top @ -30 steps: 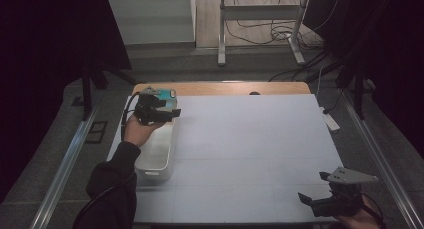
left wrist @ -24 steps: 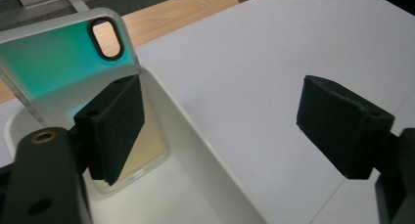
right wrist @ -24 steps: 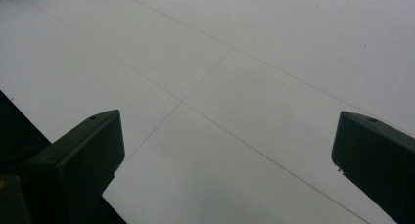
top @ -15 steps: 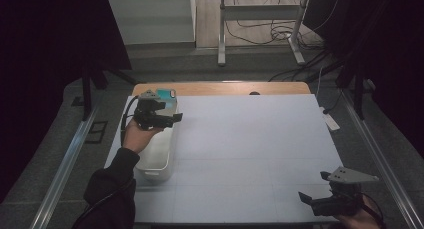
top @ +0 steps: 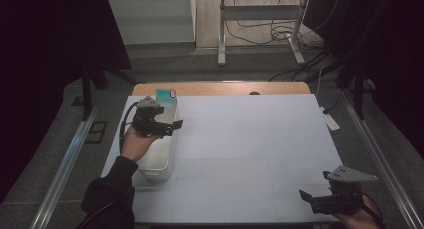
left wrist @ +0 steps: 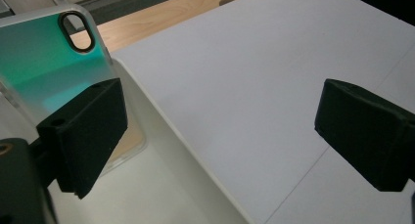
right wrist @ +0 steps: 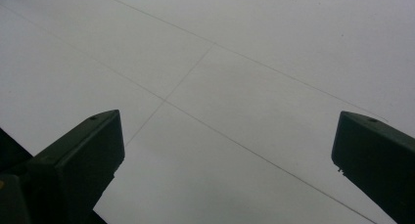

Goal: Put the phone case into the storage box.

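1. Phone case, teal-to-clear with a rounded oblong camera cut-out [left wrist: 46, 62], is seen leaning in the far end of a white rectangular plastic bin [top: 159, 161] at the left side of the table [top: 250, 139]; its camera end points up and away, its lower end rests inside the bin.
2. The left tongs [top: 170, 126] are held over the bin, just near of the case. In the left gripper view the case lies to the left of the gap, partly behind the left jaw, and not between the jaws.
3. The jaws of the left tongs have just been opening and now stand wide apart; nothing is seen between them, and whether the left jaw touches the case cannot be told.
4. The long axis of the case runs near to far along the bin, tilted up against its far wall, so any new grip would, by judgement, have to come across its short width.
5. The right tongs [top: 315, 201] are held at the near right corner of the table, jaws apart and empty over the bare white table cover, well apart from the case; the left hand [top: 135, 141] is much the nearer.
6. Counted: one phone case, one bin, two tongs, one table.
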`<state>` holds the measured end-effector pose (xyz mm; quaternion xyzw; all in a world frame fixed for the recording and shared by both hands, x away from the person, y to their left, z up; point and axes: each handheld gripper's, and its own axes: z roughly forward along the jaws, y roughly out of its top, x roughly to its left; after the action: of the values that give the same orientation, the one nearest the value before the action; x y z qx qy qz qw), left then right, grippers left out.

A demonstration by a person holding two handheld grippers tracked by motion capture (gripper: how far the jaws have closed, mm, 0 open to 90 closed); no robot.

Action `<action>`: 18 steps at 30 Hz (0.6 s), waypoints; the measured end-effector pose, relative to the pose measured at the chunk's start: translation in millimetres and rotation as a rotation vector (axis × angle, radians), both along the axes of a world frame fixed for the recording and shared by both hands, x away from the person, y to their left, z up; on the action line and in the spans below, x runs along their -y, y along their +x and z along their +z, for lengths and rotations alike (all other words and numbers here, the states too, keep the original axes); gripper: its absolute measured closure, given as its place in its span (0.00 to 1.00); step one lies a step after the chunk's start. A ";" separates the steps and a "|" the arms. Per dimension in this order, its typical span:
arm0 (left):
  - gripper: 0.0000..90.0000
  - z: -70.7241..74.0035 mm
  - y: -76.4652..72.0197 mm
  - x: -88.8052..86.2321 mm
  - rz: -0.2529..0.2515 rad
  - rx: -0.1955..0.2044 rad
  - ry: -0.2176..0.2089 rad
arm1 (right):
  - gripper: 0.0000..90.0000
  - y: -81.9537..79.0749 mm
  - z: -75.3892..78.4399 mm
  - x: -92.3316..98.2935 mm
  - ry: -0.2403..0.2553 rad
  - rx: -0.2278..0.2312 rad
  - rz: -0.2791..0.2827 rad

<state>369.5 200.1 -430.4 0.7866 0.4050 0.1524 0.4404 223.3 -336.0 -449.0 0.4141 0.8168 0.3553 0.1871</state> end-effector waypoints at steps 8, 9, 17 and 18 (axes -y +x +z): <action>0.04 -1.3 -10.0 5.1 -0.003 0.012 0.048 | 0.00 0.4 -0.3 -0.7 -0.016 -0.001 -0.022; 0.03 -1.3 -10.0 5.1 -0.003 0.012 0.048 | 0.00 0.4 -0.3 -0.7 -0.016 0.000 -0.023; 0.02 -2.7 -23.1 8.3 0.000 0.027 0.077 | 0.00 0.4 -0.4 -0.9 -0.018 -0.004 -0.019; 0.02 -2.9 -24.2 8.9 -0.001 0.027 0.080 | 0.00 0.3 -0.5 -1.0 -0.016 -0.002 -0.018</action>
<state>345.2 191.1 -433.3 0.8016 0.3923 0.1791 0.4142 223.5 -335.0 -449.5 0.4205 0.8160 0.3466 0.1927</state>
